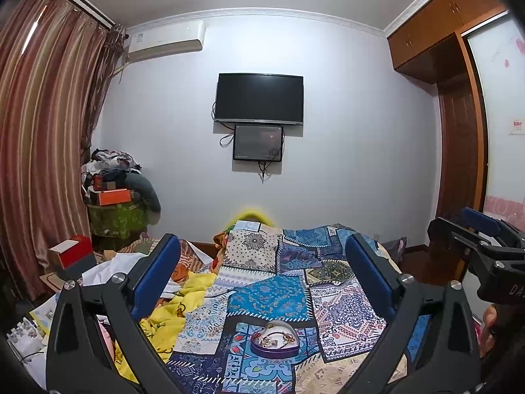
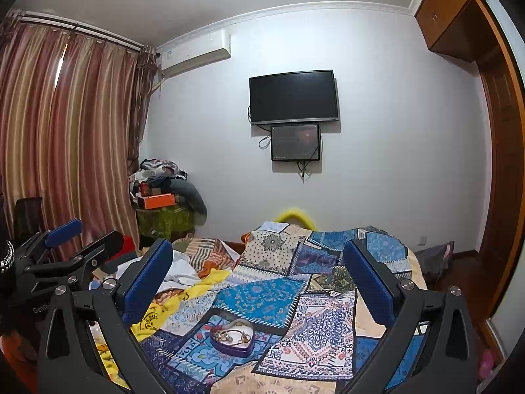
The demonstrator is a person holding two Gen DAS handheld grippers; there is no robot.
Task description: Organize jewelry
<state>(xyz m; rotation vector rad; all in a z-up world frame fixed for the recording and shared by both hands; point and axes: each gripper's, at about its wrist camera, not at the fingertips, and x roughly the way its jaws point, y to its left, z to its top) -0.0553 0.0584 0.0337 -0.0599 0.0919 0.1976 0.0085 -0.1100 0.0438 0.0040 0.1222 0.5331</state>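
A purple heart-shaped jewelry box (image 1: 275, 342) sits open on the patchwork bedspread (image 1: 272, 295), with gold chains and small pieces lying inside it. It also shows in the right wrist view (image 2: 232, 339). My left gripper (image 1: 262, 246) is open and empty, held above and behind the box. My right gripper (image 2: 257, 249) is open and empty too, held above the box. The right gripper shows at the right edge of the left view (image 1: 475, 233), and the left gripper at the left edge of the right view (image 2: 65, 239).
Yellow cloth (image 2: 170, 308) and loose clothes lie on the bed's left side. A red box (image 1: 70, 251) stands at the left. A pile of clothes and an orange box (image 1: 113, 197) stand by the curtain. A TV (image 1: 259, 98) hangs on the far wall.
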